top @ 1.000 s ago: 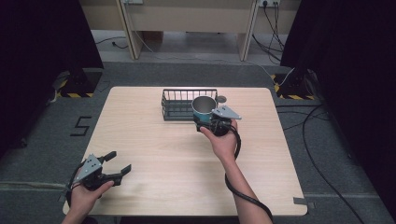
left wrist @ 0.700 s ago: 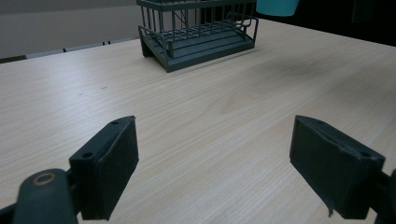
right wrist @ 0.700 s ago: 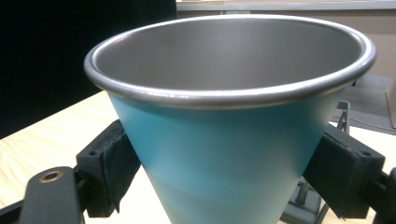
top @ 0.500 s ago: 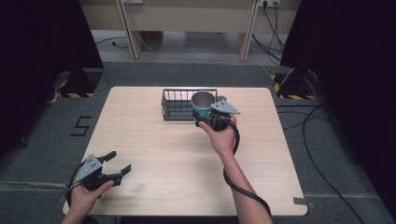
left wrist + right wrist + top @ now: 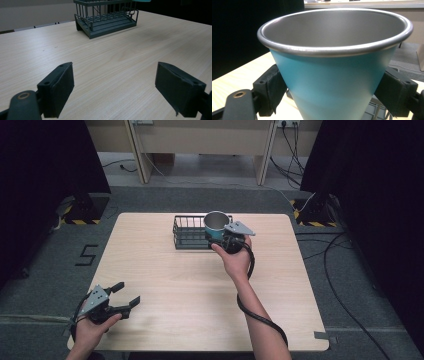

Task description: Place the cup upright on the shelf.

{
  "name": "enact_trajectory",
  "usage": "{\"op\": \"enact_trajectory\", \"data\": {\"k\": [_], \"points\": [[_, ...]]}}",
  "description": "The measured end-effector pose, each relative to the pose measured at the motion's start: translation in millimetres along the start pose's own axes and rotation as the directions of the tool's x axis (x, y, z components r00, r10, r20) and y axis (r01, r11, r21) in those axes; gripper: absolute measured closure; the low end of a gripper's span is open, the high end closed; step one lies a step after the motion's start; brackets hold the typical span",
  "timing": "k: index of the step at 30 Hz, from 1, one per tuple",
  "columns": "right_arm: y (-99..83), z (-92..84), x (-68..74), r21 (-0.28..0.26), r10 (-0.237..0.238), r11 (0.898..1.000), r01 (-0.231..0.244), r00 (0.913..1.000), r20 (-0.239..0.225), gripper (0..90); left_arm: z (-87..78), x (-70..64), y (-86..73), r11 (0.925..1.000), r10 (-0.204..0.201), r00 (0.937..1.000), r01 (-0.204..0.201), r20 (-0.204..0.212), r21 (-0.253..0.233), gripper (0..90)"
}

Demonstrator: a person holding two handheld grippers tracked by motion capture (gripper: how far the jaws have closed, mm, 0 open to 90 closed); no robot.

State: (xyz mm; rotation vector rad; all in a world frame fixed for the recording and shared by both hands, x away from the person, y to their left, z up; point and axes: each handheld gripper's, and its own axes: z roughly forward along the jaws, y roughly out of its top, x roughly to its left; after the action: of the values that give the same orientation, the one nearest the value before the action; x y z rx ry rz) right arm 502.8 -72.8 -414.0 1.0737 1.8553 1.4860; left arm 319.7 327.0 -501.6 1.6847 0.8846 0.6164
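Meanwhile right tongs (image 5: 220,239) pinch the teal cup (image 5: 216,226) over the basket's (image 5: 189,234) right end; left tongs (image 5: 125,296) spread.

High view looks down from above; both gripper views sit low, sharing the wire basket (image 5: 190,232).

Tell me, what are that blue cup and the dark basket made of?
The cup looks like metal: brushed grey inside, rolled shiny rim, matte turquoise coating outside. The basket seems to be coated wire, dark grey and matte, with thin bars and a ribbed floor.
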Motion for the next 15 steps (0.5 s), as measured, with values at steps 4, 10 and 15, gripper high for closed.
{"op": "enact_trajectory", "data": {"k": [4,10,15], "points": [[4.0,3.9,-1.0,-0.002,0.006,1.0,-0.006,1.0,0.001,18.0,0.0,0.2,0.0,1.0,-0.001,1.0,0.001,0.0,0.0,15.1],[10.7,10.0,-2.2,-0.005,0.009,1.0,-0.009,1.0,0.004,18.0,-0.2,0.5,0.0,1.0,-0.002,1.0,0.002,0.0,-0.001,15.1],[13.6,13.9,-3.5,-0.006,0.015,1.0,-0.015,0.9999,0.006,18.0,-0.3,0.7,0.0,1.0,-0.002,1.0,0.002,0.0,-0.001,15.1]]}}
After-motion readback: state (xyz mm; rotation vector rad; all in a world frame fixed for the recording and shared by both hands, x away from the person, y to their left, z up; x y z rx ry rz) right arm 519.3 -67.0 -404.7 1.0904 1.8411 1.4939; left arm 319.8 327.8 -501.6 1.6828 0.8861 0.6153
